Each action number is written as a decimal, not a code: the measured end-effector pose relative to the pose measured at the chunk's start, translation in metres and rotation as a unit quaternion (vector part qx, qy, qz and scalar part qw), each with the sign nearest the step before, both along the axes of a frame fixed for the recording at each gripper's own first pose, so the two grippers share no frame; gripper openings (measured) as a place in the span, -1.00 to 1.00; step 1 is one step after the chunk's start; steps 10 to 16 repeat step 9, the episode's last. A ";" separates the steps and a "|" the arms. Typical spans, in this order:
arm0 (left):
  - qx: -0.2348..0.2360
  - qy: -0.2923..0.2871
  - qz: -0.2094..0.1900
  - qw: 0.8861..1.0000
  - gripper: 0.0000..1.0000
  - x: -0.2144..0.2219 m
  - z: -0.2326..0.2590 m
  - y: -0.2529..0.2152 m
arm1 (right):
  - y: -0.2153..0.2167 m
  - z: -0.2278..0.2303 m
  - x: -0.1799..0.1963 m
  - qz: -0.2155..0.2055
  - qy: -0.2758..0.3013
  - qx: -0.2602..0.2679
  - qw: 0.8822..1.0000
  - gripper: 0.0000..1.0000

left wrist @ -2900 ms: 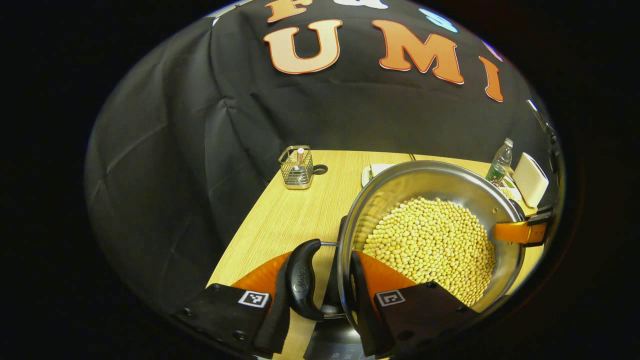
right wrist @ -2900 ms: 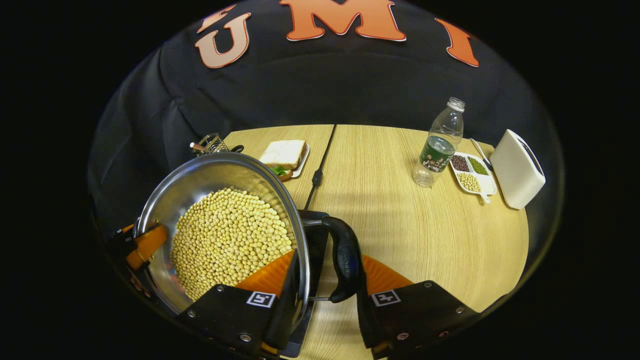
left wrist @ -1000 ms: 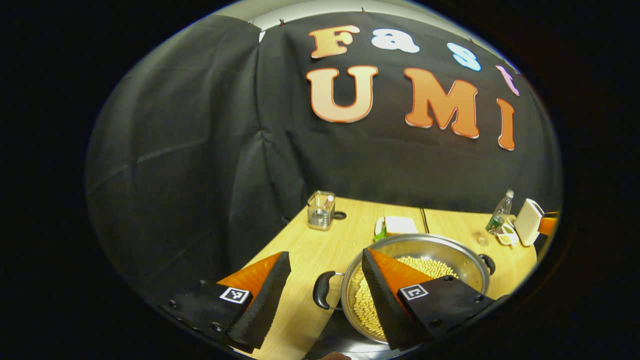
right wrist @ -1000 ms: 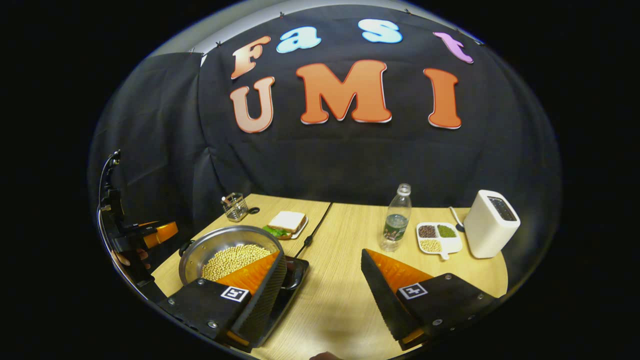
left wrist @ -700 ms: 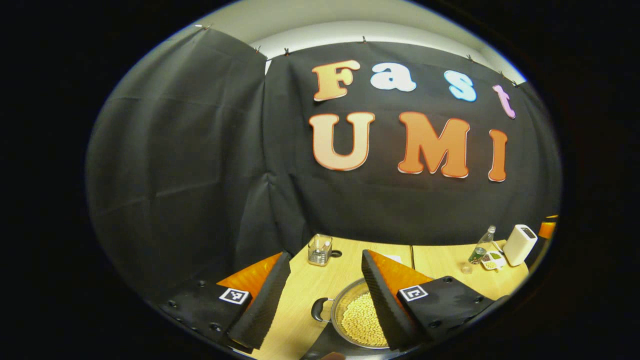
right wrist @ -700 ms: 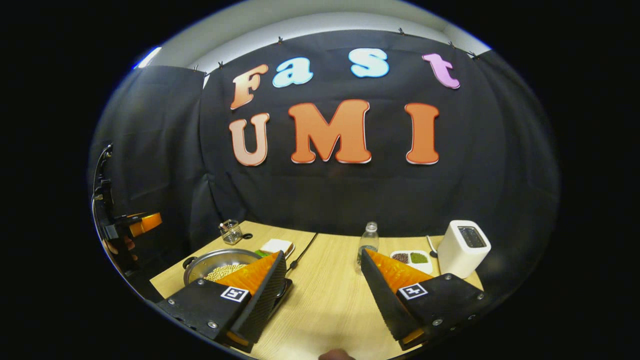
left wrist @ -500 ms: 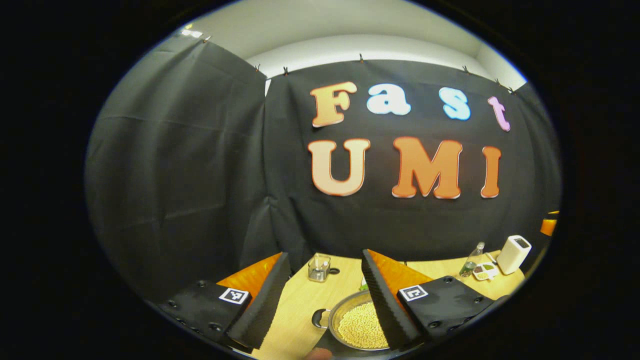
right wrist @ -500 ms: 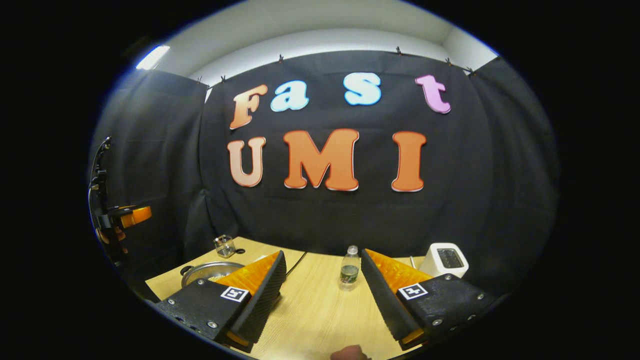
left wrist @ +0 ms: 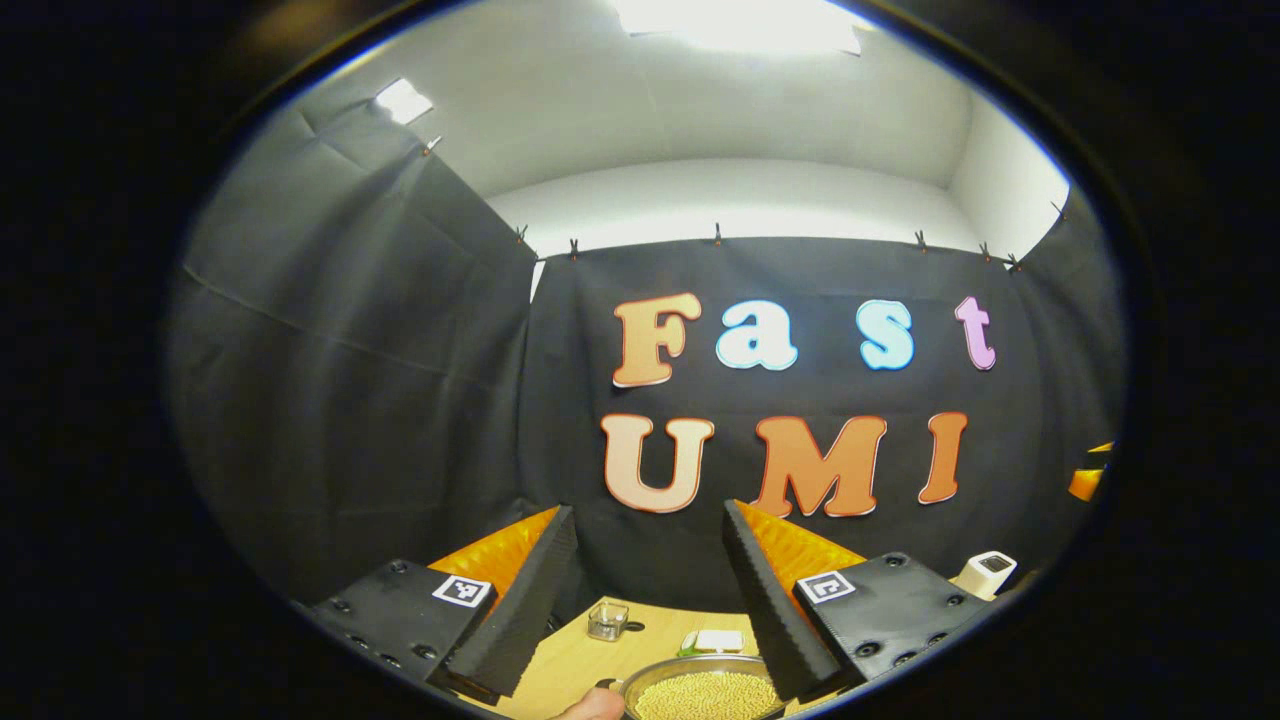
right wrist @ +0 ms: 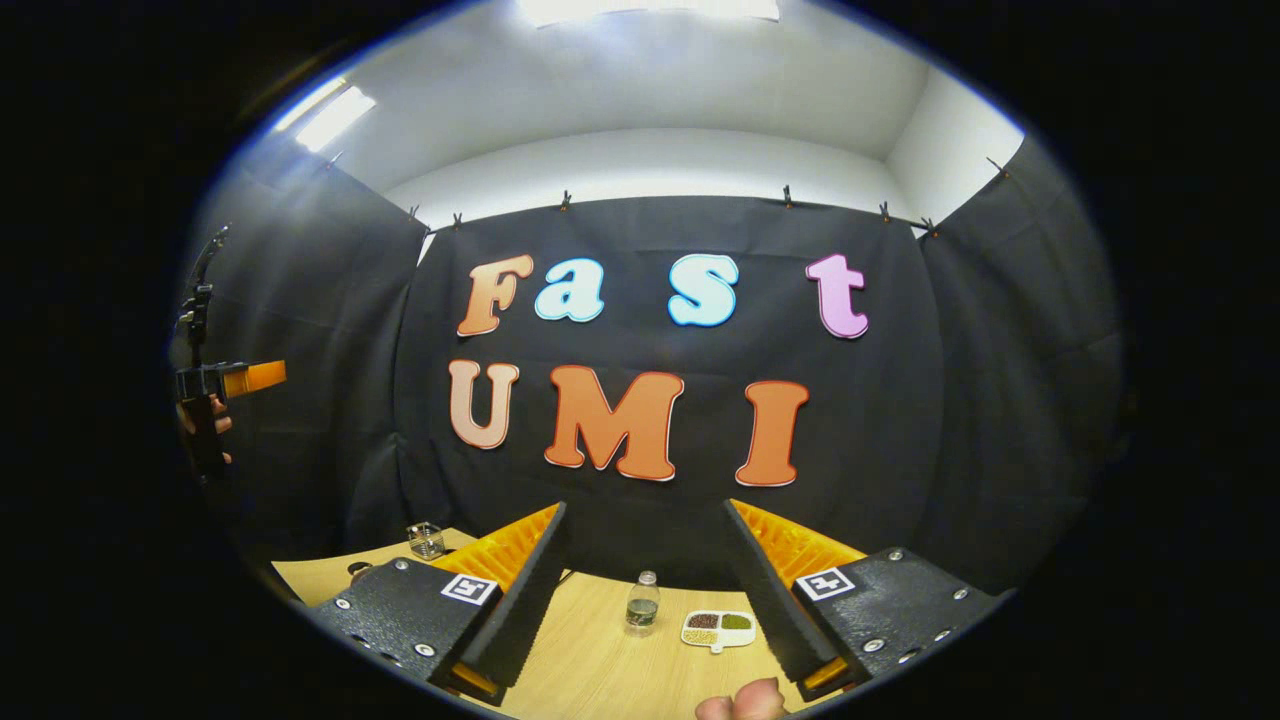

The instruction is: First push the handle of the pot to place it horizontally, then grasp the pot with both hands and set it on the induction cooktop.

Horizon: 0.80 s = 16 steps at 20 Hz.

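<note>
The steel pot [left wrist: 680, 663] full of yellow soybeans [left wrist: 705, 694] stands on the wooden table [left wrist: 560, 665], far below at the bottom edge of the left gripper view. My left gripper [left wrist: 648, 510] is raised high above it, open, with nothing between its fingers, and faces the booth wall. My right gripper [right wrist: 645, 507] is also lifted, open and empty, over the right half of the table [right wrist: 600, 665]. At the far left of the right gripper view, a hand holds up the left gripper [right wrist: 262, 376]. A sliver of the right gripper [left wrist: 1088, 478] pokes in at the right edge of the left gripper view.
A small holder [left wrist: 607, 620] and a sandwich plate [left wrist: 716, 640] lie behind the pot. A white toaster [left wrist: 985, 572] stands at the far right. A water bottle [right wrist: 641, 605] and a divided bean dish [right wrist: 718, 627] sit mid-table. A fingertip [right wrist: 745, 704] shows at the bottom edge.
Both grippers let go of the pot's side handles, opened, and rose up and back from the table, tilting toward the wall. The pot stayed on the table.
</note>
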<state>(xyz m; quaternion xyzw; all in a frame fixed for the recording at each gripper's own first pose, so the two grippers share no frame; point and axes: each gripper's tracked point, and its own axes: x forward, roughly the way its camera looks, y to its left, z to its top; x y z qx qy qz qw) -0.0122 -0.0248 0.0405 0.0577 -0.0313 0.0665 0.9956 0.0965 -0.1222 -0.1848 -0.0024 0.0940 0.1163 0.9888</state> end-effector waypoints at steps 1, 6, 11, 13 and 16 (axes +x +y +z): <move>0.001 -0.012 -0.005 1.000 0.97 -0.003 0.012 -0.005 | -0.001 0.007 0.001 -0.001 -0.009 0.004 1.000 0.90; -0.016 -0.018 -0.070 0.997 0.97 -0.012 0.036 -0.042 | -0.002 0.034 -0.003 0.022 -0.025 0.007 0.999 0.86; -0.026 -0.018 -0.069 0.997 0.97 -0.014 0.043 -0.041 | -0.004 0.055 -0.003 0.020 -0.051 0.014 0.998 0.87; -0.026 -0.018 -0.069 0.997 0.97 -0.014 0.043 -0.041 | -0.004 0.055 -0.003 0.020 -0.051 0.014 0.998 0.87; -0.026 -0.018 -0.069 0.997 0.97 -0.014 0.043 -0.041 | -0.004 0.055 -0.003 0.020 -0.051 0.014 0.998 0.87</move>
